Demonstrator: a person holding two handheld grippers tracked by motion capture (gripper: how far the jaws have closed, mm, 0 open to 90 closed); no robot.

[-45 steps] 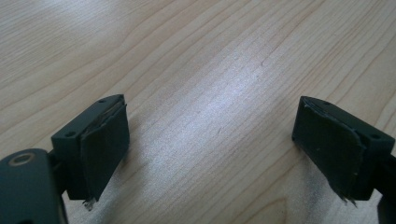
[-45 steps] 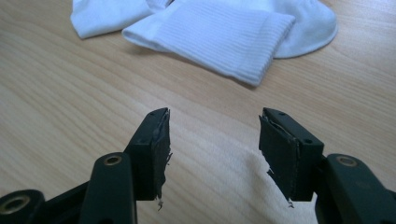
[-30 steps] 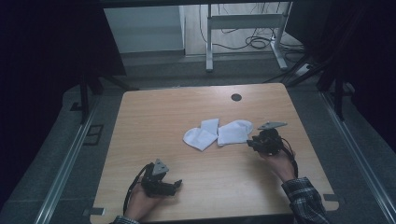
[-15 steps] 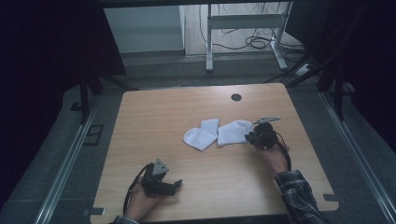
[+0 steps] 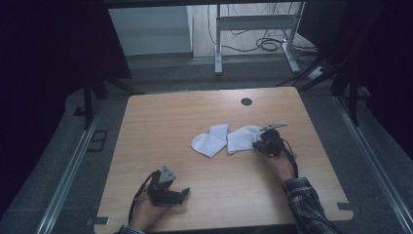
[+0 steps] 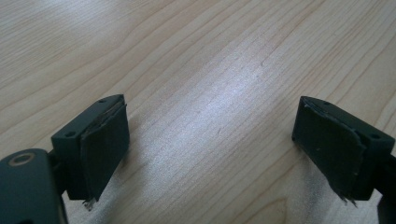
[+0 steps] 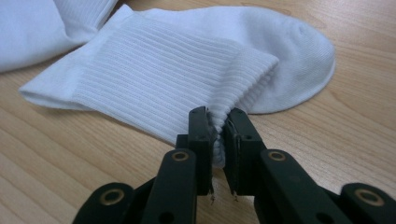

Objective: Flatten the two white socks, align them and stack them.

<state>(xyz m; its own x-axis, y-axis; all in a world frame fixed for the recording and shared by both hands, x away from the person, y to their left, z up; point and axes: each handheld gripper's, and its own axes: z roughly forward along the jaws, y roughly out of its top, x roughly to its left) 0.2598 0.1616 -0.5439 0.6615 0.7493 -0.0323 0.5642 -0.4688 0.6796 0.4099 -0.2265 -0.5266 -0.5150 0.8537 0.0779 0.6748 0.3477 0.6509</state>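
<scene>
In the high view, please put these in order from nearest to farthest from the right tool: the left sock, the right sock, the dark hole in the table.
1. right sock, at the right tool, pinched.
2. left sock, further left.
3. dark hole, near the far edge.

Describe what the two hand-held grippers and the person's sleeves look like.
Both are black. The left hand-held gripper carries a grey three-cornered plate, with flat dark pads frayed at the tips. The right hand-held gripper trails a black cable; brass-ringed holes mark its arms. The right sleeve is dark plaid.
</scene>
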